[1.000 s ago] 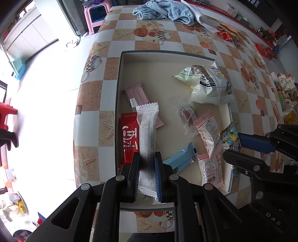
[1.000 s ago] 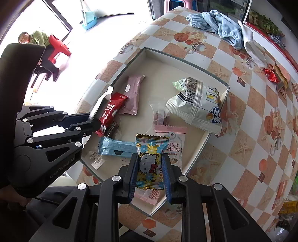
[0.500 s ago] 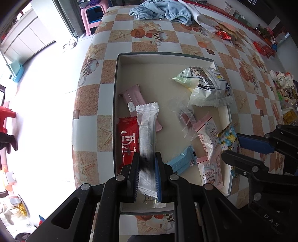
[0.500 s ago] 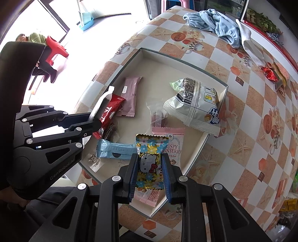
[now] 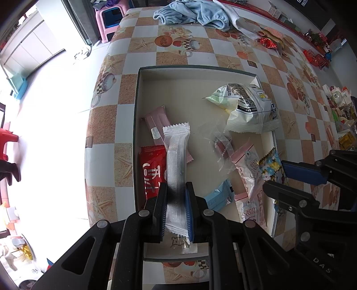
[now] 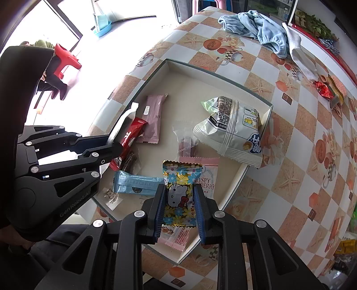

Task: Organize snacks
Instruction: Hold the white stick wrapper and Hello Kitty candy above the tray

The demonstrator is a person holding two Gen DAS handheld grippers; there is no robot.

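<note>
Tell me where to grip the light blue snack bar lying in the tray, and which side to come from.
Grip the light blue bar across its narrow width, near the middle, coming straight down from above. It lies flat on the tray floor, so only its long edges give the fingers purchase. Its right end sits by the Hello Kitty packet held in the right gripper, so favour the freer left half.

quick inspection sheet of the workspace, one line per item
Surface: checkered tablecloth.
Job's things: shallow box with red packet, pink bar, blue bar, cranberry packet, white bag.
Clutter: blue cloth, red wrapper.
Grippers: left gripper shut on silver packet; right gripper shut on Hello Kitty packet.
Cables: nothing seen.
Surroundings: red stool, pink stool.
</note>
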